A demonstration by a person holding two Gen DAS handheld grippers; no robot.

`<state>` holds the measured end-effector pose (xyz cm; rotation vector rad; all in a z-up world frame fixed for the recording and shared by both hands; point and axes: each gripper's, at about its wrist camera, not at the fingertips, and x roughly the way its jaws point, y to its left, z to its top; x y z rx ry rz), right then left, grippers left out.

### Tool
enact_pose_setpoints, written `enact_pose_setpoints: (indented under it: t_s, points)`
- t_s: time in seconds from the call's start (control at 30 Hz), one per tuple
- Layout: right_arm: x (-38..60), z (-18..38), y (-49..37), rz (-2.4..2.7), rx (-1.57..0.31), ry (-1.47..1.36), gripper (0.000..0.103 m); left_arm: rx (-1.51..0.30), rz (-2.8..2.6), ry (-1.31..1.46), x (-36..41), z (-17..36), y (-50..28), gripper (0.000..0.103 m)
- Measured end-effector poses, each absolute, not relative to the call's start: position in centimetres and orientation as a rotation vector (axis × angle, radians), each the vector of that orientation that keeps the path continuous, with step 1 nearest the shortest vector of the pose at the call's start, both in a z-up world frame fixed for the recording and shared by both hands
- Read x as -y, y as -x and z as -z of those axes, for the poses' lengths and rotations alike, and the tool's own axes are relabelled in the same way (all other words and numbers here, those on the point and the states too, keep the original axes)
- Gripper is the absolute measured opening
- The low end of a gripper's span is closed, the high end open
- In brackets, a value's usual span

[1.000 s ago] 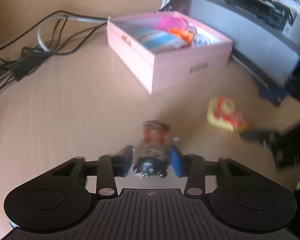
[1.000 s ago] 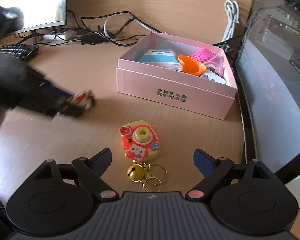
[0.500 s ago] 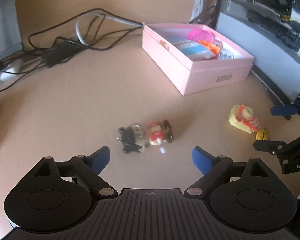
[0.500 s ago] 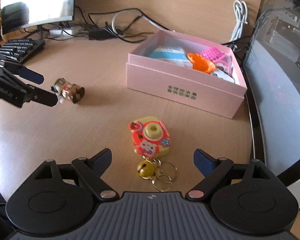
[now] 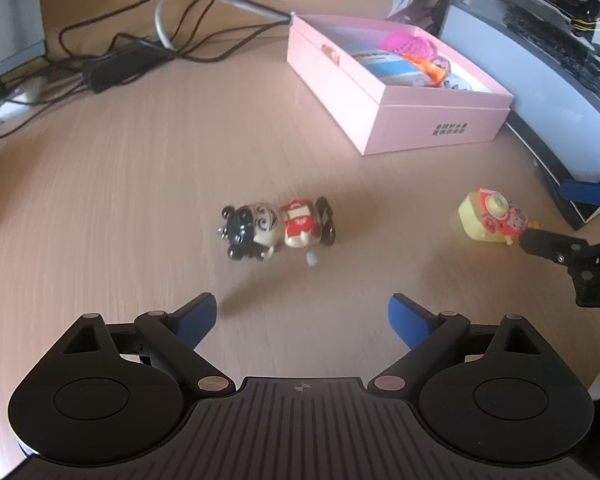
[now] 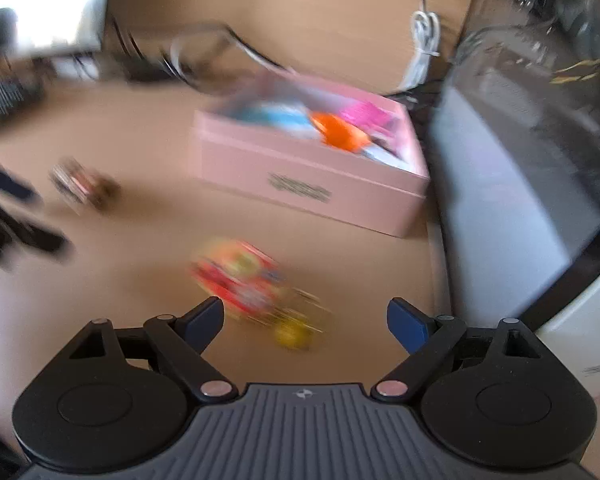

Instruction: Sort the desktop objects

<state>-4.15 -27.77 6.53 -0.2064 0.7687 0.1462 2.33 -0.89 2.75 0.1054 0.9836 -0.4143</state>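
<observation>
Left hand-held gripper (image 5: 302, 316): jaws have just been opening, now wide and empty. The figurine (image 5: 276, 227) lies loose on the desk (image 5: 120, 184), well short of the box (image 5: 416, 120) — it may roll. Right hand-held gripper (image 6: 305, 318): wide, empty, over the camera toy (image 6: 240, 280) — its key rings could snag.

The wooden desk (image 5: 140, 168) carries a pink box (image 5: 400, 116), toy figure (image 5: 276, 226), yellow toy camera (image 5: 488, 216) and cables (image 5: 132, 56).
</observation>
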Motion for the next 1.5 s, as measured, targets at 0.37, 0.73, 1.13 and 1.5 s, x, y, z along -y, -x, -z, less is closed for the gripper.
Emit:
enact_pose_setpoints:
  t_s: [0.37, 0.73, 1.13, 1.5]
  points:
    - [25.9, -4.0, -0.9, -0.134, -0.847, -0.001, 0.061, -0.959, 0.352, -0.07, 0.1, -3.6, -1.9, 0.097]
    - [25.2, -3.7, 2.3, -0.182, -0.839, 0.103, 0.068, -0.966, 0.201, -0.028, 3.0, -2.5, -6.5, 0.099]
    - [25.7, -4.7, 2.1, -0.152, -0.856, 0.035, 0.076, -0.933, 0.276, -0.136, 3.5, -3.2, -5.0, 0.071]
    - [25.2, -4.2, 0.6, -0.149, -0.884, 0.031, 0.058, -0.948, 0.343, -0.194, 2.6, -2.8, -1.7, 0.071]
